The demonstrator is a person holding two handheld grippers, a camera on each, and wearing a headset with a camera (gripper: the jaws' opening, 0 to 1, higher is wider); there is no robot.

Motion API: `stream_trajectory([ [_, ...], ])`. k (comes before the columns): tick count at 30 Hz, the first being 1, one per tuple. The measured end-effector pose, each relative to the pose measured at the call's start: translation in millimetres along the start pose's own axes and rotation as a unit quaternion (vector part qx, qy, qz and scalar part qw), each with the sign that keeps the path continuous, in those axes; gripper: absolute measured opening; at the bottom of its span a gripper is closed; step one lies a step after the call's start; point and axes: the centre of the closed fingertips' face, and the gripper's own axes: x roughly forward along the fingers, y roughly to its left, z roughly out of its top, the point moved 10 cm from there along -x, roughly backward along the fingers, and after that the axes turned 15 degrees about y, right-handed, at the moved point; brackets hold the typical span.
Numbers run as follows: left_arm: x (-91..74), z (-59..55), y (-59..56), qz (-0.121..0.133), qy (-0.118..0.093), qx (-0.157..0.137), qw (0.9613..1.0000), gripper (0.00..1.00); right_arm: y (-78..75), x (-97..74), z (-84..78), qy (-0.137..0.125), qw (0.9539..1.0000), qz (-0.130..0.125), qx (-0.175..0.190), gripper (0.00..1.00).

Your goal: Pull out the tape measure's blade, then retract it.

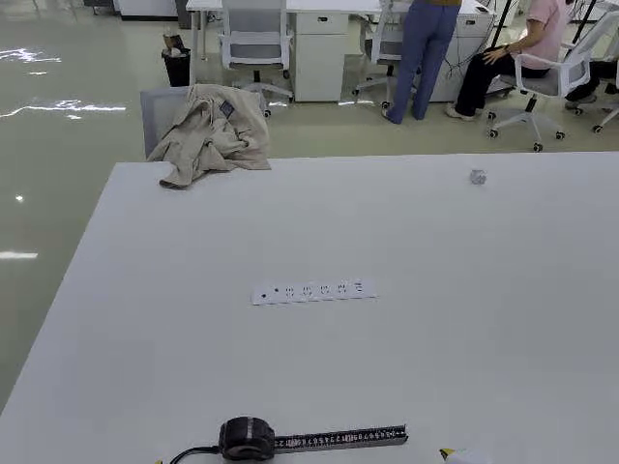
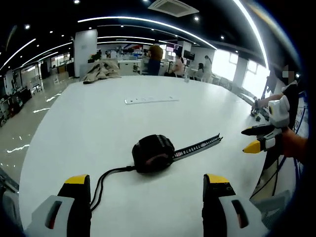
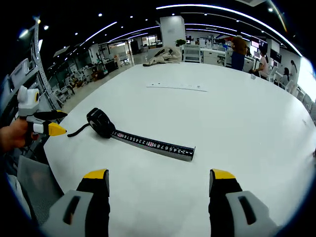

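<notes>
A black tape measure (image 1: 247,438) lies near the table's front edge, with its blade (image 1: 338,439) pulled out flat to the right and a black wrist cord trailing left. My left gripper (image 2: 145,183) stands open just short of the tape measure (image 2: 153,153), with nothing between its jaws. The right gripper (image 3: 159,177) is open too, facing the blade (image 3: 153,144) from the side, and holds nothing. Each gripper appears in the other's view: the right gripper (image 2: 261,138) and the left gripper (image 3: 44,124), both off the table's edge. A yellow fingertip (image 1: 447,452) pokes in at the bottom right.
A white power strip (image 1: 312,290) lies mid-table. A small crumpled object (image 1: 477,176) sits at the far right. A beige jacket (image 1: 211,130) drapes over a chair at the far left edge. People and office chairs are beyond the table (image 1: 145,290).
</notes>
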Motion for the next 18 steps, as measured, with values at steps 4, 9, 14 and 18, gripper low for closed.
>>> stream_trajectory([
  [4,-5.6,-4.5,-2.7,0.011,0.006,-0.010,0.9999,0.92,6.6,-2.6,-5.0,-0.001,1.0000,-0.002,0.002,0.86],
  [9,-17.5,-7.0,-6.3,0.009,0.014,-0.024,0.9996,0.90,15.4,-13.2,-8.3,-0.007,0.9999,-0.008,0.008,0.86],
  [14,-30.0,-7.2,-11.6,0.010,0.007,-0.021,0.9997,0.91,23.6,-23.4,-7.6,-0.015,0.9998,-0.010,0.008,0.86],
  [18,-39.8,-6.4,-17.7,0.003,0.001,-0.014,0.9999,0.91,29.0,-32.1,-5.8,-0.023,0.9996,-0.012,0.006,0.86],
])
